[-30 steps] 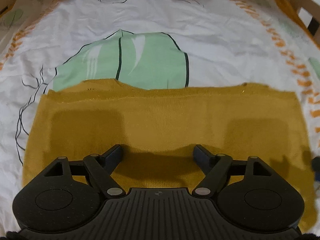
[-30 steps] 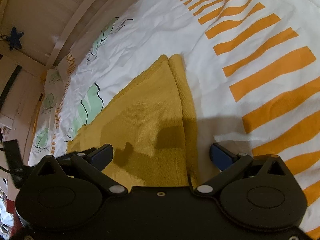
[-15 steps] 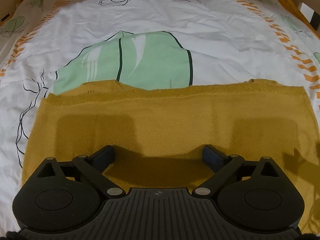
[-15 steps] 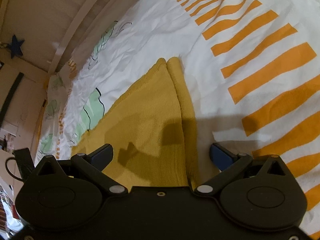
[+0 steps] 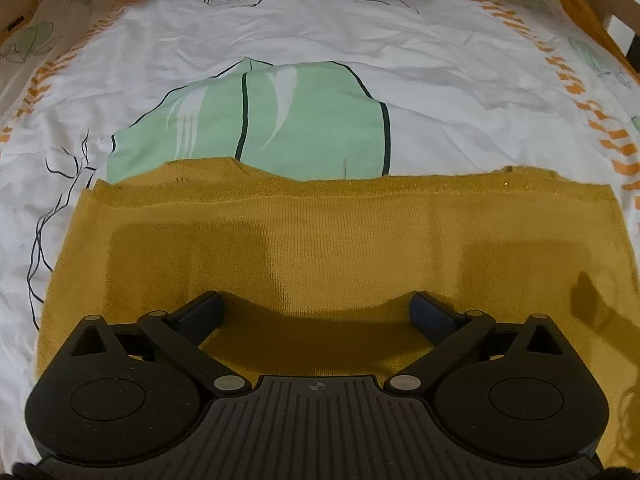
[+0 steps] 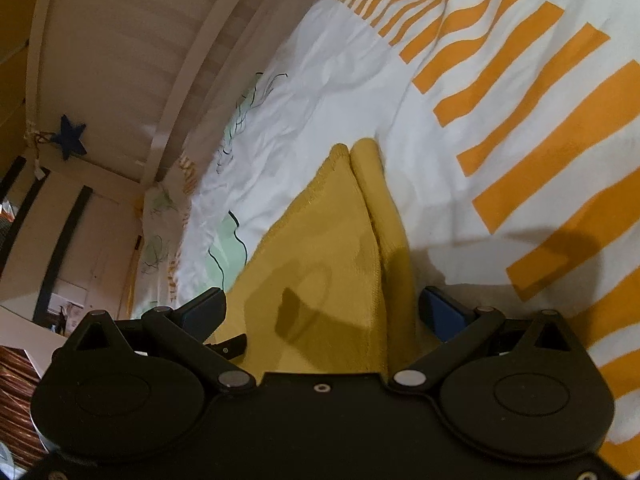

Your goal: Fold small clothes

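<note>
Both left claw (image 5: 316, 312) jaws opened wider.

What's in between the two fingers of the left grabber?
Only the folded yellow knit garment lying flat on the bedsheet. The left gripper hangs wide open above it, pinching nothing, as the left wrist view shows.
</note>
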The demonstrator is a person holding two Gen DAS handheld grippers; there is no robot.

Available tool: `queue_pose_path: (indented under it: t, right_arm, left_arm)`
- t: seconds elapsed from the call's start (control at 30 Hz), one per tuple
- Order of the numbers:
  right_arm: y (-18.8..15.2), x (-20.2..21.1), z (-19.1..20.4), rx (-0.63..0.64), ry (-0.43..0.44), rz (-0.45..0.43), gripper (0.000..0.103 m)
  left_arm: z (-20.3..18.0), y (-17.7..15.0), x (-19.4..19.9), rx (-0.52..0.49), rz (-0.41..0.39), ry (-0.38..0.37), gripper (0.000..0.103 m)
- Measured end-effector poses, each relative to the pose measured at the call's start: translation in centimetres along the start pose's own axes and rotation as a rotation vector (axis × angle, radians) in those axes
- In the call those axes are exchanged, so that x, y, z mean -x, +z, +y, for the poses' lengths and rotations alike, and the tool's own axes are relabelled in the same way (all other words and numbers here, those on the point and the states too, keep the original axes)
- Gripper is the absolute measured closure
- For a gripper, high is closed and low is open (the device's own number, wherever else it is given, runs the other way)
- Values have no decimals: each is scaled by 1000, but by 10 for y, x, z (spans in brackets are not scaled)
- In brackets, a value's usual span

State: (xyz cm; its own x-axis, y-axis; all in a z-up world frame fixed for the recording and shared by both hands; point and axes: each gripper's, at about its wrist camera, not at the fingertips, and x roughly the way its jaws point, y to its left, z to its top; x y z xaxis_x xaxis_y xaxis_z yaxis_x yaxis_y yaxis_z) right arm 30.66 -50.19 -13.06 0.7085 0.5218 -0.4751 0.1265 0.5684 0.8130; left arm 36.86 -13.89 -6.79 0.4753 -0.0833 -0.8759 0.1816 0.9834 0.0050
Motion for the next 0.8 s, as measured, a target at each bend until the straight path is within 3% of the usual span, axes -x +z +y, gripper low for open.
queue_pose_path:
  t: [0.1, 0.5, 0.8]
  right_arm:
    - [1, 0, 0, 2, -1, 3, 0]
    - [3, 0, -1, 9, 1, 16, 0]
    - [3, -6, -1, 49, 53, 31, 0]
  left_arm:
    - [5, -2, 11, 24, 4, -29, 15]
    - [0, -71, 45, -59, 50, -101, 15]
    - [1, -73, 40, -45, 35, -108, 12]
